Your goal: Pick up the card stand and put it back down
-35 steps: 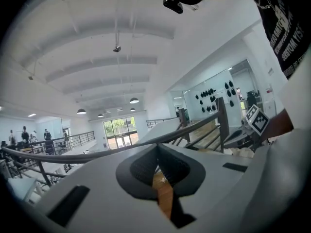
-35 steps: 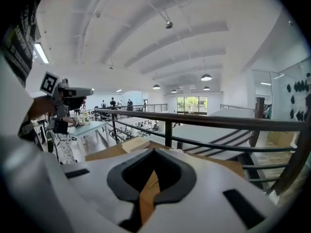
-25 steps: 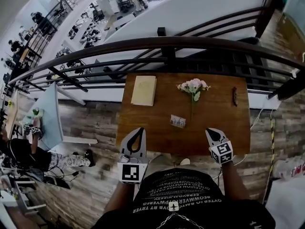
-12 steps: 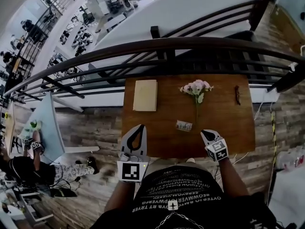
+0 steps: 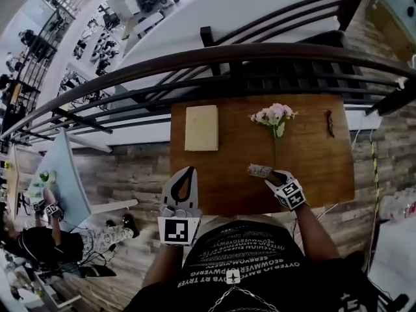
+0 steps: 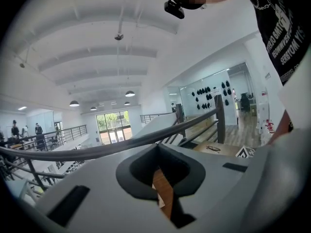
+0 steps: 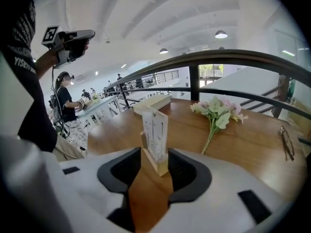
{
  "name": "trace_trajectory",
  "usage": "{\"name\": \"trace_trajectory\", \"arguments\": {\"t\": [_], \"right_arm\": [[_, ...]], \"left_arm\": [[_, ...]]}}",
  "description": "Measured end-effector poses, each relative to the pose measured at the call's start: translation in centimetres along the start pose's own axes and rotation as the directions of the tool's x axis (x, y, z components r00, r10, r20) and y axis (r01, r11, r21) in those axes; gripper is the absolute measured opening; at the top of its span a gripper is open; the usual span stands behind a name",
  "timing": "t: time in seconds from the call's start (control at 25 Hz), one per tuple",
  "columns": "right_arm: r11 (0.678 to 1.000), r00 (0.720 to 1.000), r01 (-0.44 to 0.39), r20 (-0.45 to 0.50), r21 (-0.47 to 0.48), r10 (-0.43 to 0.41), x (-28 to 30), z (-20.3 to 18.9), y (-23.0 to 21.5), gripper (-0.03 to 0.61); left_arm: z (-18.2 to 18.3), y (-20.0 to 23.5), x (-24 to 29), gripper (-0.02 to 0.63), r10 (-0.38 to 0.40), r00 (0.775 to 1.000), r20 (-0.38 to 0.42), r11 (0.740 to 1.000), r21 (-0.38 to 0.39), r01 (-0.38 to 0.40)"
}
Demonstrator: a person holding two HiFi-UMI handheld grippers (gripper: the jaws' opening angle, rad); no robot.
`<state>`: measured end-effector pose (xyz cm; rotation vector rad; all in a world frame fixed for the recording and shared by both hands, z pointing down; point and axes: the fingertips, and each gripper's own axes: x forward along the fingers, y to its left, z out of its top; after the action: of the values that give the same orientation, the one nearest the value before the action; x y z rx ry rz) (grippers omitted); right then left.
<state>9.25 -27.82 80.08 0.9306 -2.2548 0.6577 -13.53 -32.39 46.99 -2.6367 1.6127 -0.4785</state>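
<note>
Head view: one card stand (image 5: 259, 170) is standing near the wooden table's (image 5: 318, 168) front edge. One book (image 5: 201, 127), one flower bunch (image 5: 274, 114) and one pair of glasses (image 5: 329, 123) are lying farther back, before a dark railing (image 5: 227, 57).

Left gripper view: the left gripper (image 6: 158, 147) is hovering clenched, gripping nothing.

Right gripper view: the right gripper's (image 7: 155, 152) jaws have just been opening and are standing released around the stand's base.

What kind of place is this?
Probably an upper-floor gallery in a large open office or lab: a dark railing runs past the wooden table, and desks stand on the floor below.
</note>
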Motion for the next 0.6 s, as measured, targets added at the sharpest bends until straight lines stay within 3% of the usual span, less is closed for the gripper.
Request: {"name": "trace_trajectory", "arguments": {"t": [0.16,0.36,0.52,0.6], "right_arm": [[1.0,0.999,0.003,-0.044,-0.013,-0.003,2.1,-0.9,-0.5,0.215],[1.0,1.0,0.02,-0.008,0.022,-0.019,3.7,-0.7,-1.1,0.268],[0.999,1.0,0.012,-0.018,0.037,-0.011,5.0,-1.0,-1.5,0.268],[0.999,0.999,0.024,-0.023,0.027,-0.023,5.4,-0.9,-1.7,0.234]], "left_arm": [[-1.0,1.2,0.4,0.02,-0.008,1.0,-0.029,1.0,-0.004,0.008],[-1.4,2.5,0.7,0.02,-0.014,0.999,-0.042,1.0,0.002,0.014],[-1.8,2.6,1.2,0.02,-0.02,0.999,-0.046,1.0,-0.005,0.02],[-2.0,2.5,1.2,0.02,-0.022,0.998,-0.061,1.0,-0.008,0.021]]}}
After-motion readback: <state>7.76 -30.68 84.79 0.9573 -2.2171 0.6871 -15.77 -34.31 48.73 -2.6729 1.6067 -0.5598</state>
